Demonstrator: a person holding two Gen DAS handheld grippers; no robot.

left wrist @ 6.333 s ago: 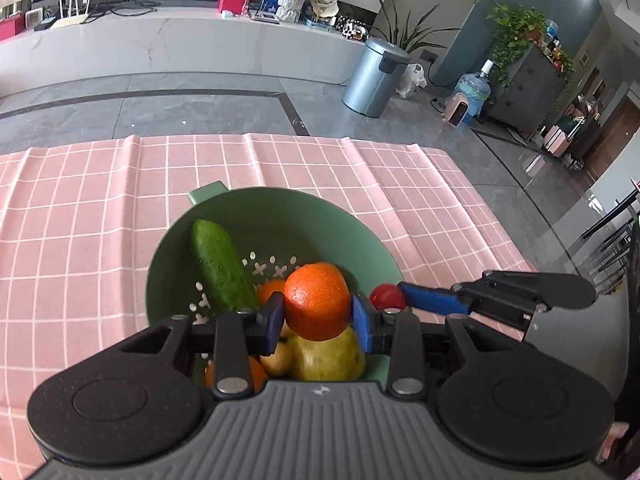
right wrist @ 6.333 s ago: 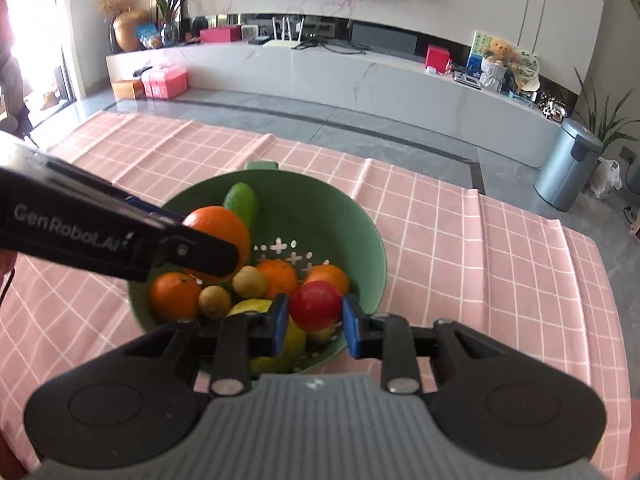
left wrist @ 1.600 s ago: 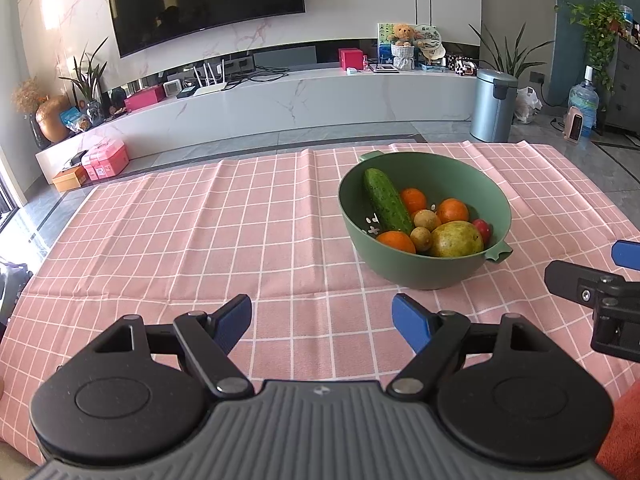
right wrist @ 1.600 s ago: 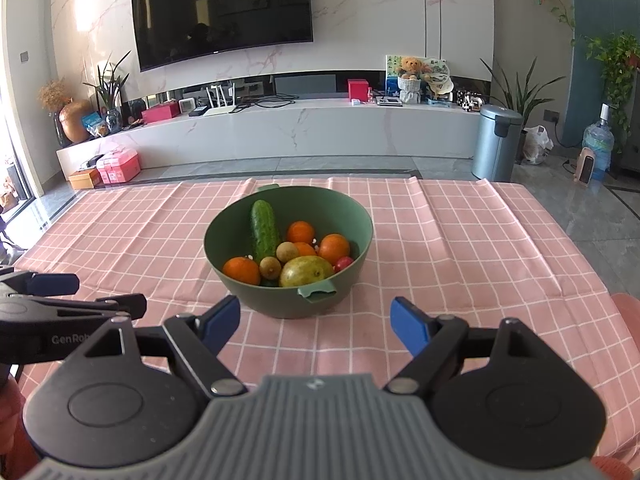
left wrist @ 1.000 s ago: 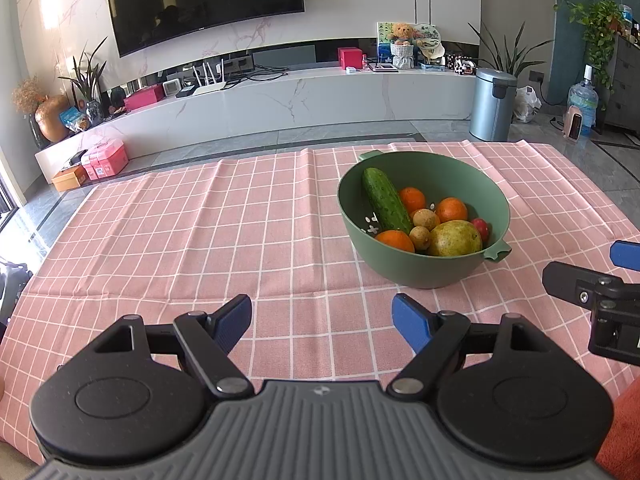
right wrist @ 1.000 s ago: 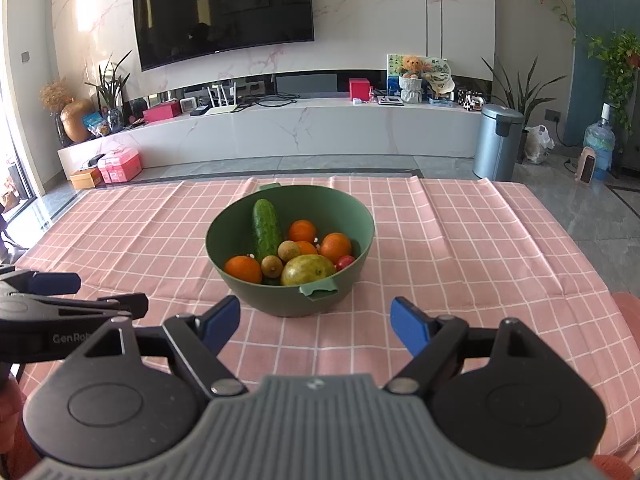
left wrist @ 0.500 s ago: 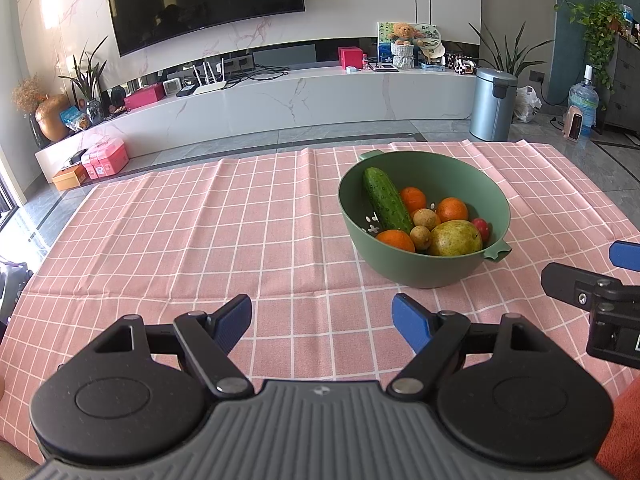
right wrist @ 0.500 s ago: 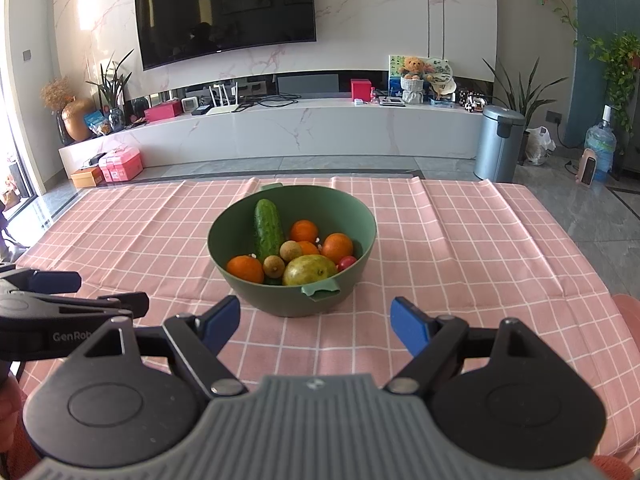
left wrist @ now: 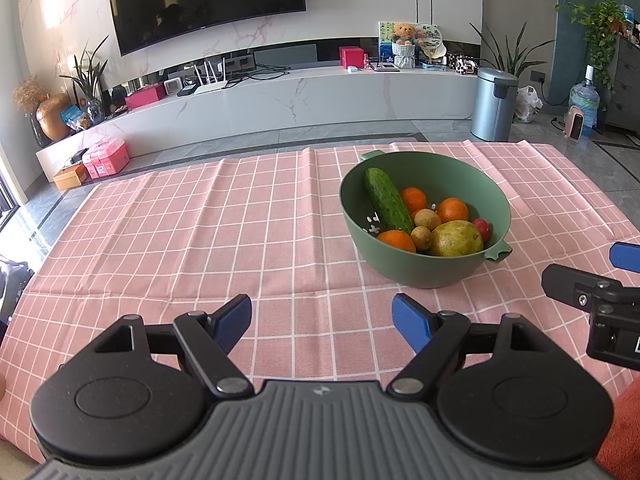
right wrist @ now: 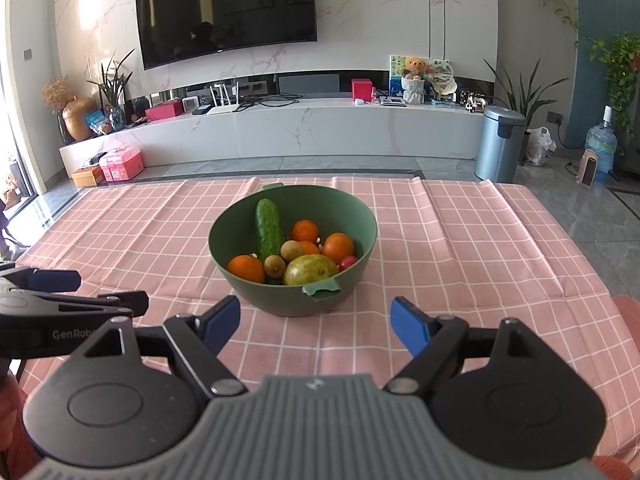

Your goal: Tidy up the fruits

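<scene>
— Since every piece of fruit is sitting inside the green bowl [right wrist: 294, 304], are we looking at a finished job?

— It is looking that way to me. The cucumber [right wrist: 269, 229] is leaning against the far wall, the oranges [right wrist: 338, 247] are clustering around the middle, and the big yellow-green fruit [right wrist: 310, 269] is lying at the near side beside the small red one [right wrist: 347, 262]. Nothing is lying loose on the pink checked tablecloth [right wrist: 460, 240] as far as either view is showing, so I am judging that little or nothing is left.

— And what are the claws doing?

— The right gripper [right wrist: 316, 322] is hanging near the table's front edge with its blue pads spread wide, gripping nothing and touching nothing. The left gripper [left wrist: 322, 318] is doing the same: jaws splayed apart, empty, hovering over bare cloth.

— How are they sitting relative to the bowl?

— Both are staying well apart from it. From the left view the bowl is sitting ahead and to the right; from the right view it is sitting almost straight ahead.
</scene>
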